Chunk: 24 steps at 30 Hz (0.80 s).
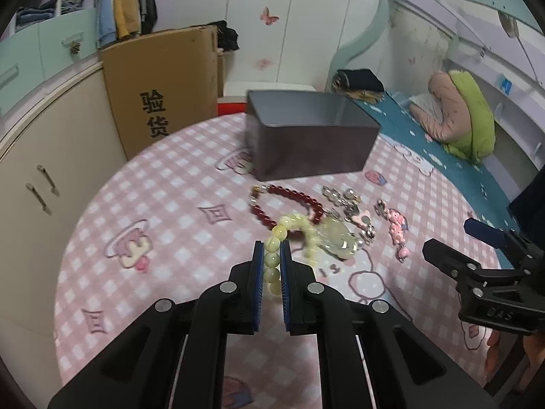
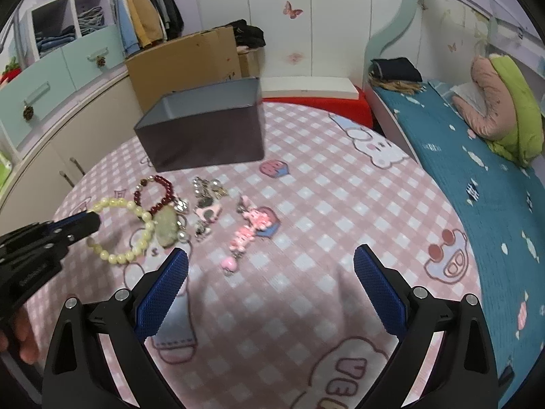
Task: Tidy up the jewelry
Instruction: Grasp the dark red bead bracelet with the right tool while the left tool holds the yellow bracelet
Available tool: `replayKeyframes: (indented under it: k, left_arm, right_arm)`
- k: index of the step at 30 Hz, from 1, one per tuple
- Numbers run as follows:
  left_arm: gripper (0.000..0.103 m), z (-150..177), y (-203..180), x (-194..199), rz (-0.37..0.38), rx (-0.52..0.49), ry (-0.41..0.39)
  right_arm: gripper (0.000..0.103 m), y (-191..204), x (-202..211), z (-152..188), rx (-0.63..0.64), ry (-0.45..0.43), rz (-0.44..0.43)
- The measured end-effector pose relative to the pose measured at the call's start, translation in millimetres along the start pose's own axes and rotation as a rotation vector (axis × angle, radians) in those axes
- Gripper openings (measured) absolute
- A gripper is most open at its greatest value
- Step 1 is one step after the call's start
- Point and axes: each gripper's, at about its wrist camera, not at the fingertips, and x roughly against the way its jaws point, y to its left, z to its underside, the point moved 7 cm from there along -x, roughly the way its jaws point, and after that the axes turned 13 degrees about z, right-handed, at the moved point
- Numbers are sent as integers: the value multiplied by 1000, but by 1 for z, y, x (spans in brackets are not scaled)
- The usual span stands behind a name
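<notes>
My left gripper (image 1: 272,252) is shut on the pale yellow bead bracelet (image 1: 272,259) with a jade-like pendant (image 1: 335,237); it also shows in the right wrist view (image 2: 117,231), gripped at its left side by the left gripper (image 2: 90,221). A red bead bracelet (image 1: 289,204) lies behind it (image 2: 160,192). A silver charm cluster (image 1: 347,204), (image 2: 206,197) and a pink bead charm (image 1: 396,228), (image 2: 247,230) lie to the right. An open dark grey box (image 1: 306,146), (image 2: 207,136) stands behind the jewelry. My right gripper (image 2: 270,266) is open and empty, near the pink charm.
The round table has a pink checked cloth (image 2: 306,204). A cardboard box (image 1: 160,85) and cabinets (image 1: 51,156) stand at the left. A bed with a blue sheet (image 2: 477,170) and pillows (image 2: 500,109) runs along the right.
</notes>
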Motion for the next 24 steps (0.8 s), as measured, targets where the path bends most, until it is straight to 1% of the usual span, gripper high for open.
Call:
replayKeyframes:
  k: [5,8,11,13,17,18,19,20,21,24]
  left_arm:
    - [8,0,16,11,-25,13,-15]
    - [8,2,27,14,-35,27,-17]
    - [8,1,36,18,-43,44,-31]
    - [8,0,42,20,-52,56,-40]
    - [8,-4,55,22,-79,70,-54]
    - [8,-5,58,22,-83,74,-56]
    - [8,-7,61,22,-83,80,-59]
    - [8,-8,64,22,-83,84,-62]
    - [8,-9,67,22,-86,87,-60]
    - [8,-13,73,20,-80,96,-64]
  right_arm:
    - [95,3,-11,-2,4,23,15]
    - [95,8,-13,-10,1,14,3]
    - [95,25,-9,-24,30,-22,-20]
    - [95,43,-9,-34,64,-36,-47]
    - [94,78,-19,-43,130,-25,-85]
    - [91,87,-23,-45,147,-17,-94]
    - [80,93,-26,-46,158,-12,-100]
    - [62,100,-30,-47,171,-2,-108]
    - [57,107,-35,-48,183,10,-114]
    - [53,121,-45,-48,207,35,-132]
